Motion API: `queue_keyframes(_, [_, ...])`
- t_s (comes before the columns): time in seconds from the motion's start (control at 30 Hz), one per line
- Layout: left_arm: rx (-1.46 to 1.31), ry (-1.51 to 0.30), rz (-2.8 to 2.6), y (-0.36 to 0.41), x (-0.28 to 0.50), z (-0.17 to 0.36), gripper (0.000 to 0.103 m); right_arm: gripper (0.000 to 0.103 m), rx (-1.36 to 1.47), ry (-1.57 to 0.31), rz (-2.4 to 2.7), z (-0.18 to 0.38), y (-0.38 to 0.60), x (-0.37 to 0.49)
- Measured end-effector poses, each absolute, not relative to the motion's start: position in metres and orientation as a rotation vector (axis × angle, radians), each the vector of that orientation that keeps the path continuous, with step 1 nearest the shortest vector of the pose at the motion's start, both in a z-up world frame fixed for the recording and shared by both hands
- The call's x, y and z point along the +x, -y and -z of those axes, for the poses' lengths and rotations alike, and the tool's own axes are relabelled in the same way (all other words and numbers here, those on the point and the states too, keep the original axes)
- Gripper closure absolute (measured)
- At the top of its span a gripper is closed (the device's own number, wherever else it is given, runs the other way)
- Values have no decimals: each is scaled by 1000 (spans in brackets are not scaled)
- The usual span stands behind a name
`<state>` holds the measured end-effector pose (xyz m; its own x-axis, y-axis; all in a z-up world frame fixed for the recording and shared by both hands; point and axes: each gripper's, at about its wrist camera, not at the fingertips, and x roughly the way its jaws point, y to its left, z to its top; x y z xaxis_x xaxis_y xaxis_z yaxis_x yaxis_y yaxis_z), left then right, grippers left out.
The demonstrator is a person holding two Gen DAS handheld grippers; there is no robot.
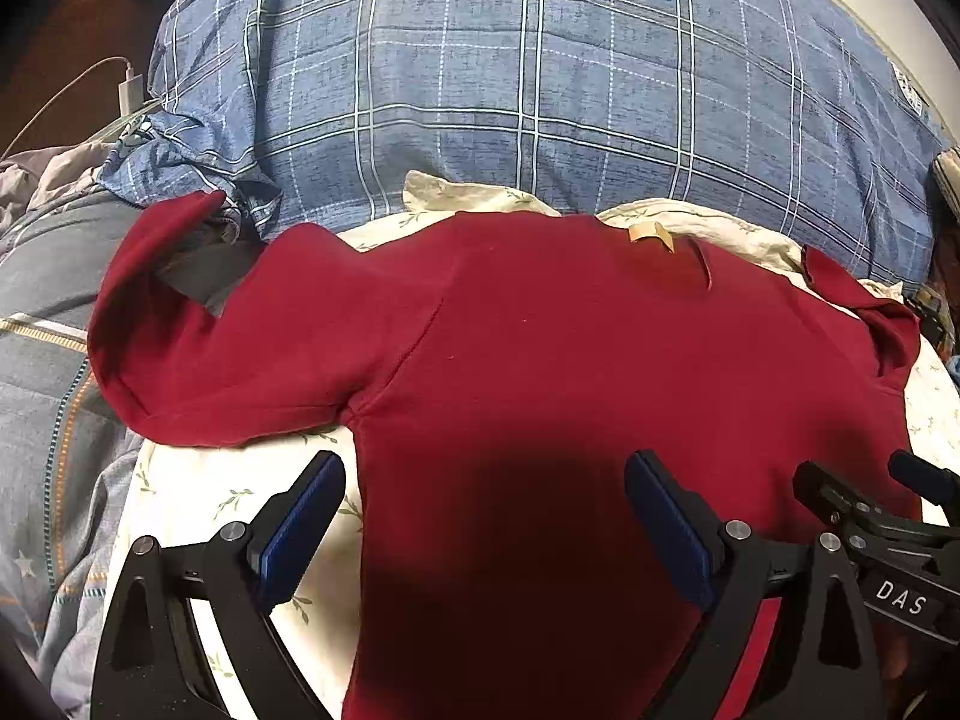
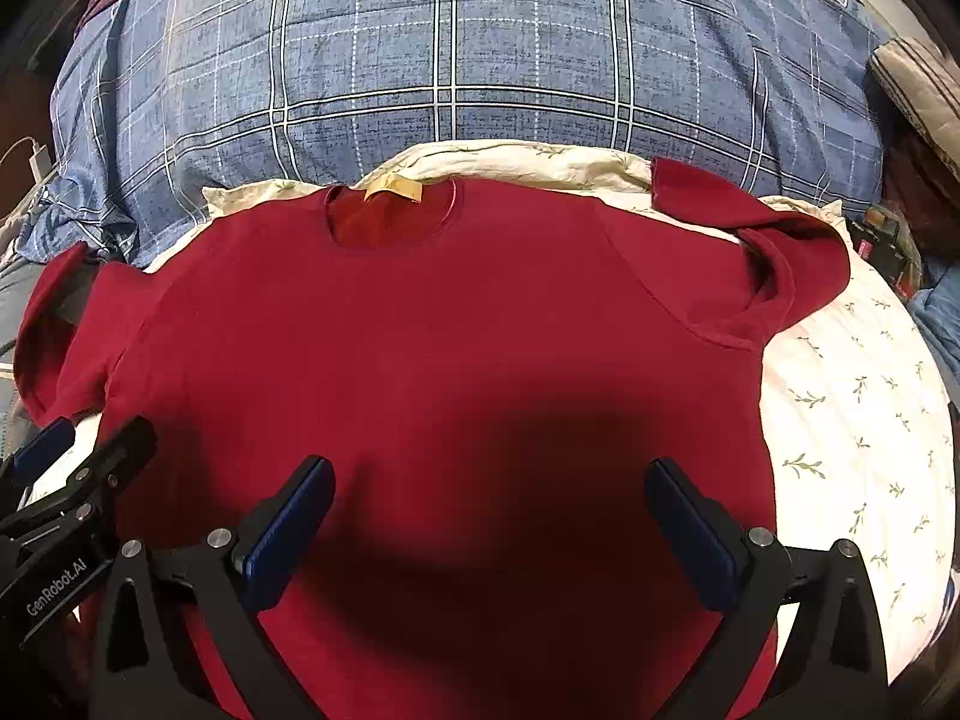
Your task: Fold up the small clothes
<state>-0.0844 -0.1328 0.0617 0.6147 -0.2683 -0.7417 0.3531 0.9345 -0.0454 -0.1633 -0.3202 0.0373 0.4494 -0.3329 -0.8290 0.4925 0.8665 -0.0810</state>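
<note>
A dark red long-sleeved shirt [image 1: 540,324] [image 2: 432,324] lies spread flat on a white floral sheet, neck hole and yellow label [image 2: 393,189] at the far side. Its left sleeve [image 1: 180,330] bends back up at the cuff; its right sleeve [image 2: 774,264] is folded over near the shoulder. My left gripper [image 1: 486,480] hovers open over the shirt's lower left part, left pad beyond the side seam. My right gripper [image 2: 489,483] hovers open over the lower middle of the shirt. Each gripper shows at the edge of the other's view, the right gripper [image 1: 858,498] and the left gripper [image 2: 90,450].
A blue plaid quilt [image 1: 540,90] [image 2: 480,60] is bunched up beyond the shirt. The white floral sheet [image 2: 840,450] lies bare to the right. Grey bedding [image 1: 54,360] lies to the left, and a white charger with cable [image 1: 129,87] further back.
</note>
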Motion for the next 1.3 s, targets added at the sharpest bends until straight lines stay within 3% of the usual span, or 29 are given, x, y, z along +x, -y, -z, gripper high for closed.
queue_keyframes(1.3, [74, -851, 334, 120, -76, -66, 9, 0, 179, -1019, 480, -35, 315, -159])
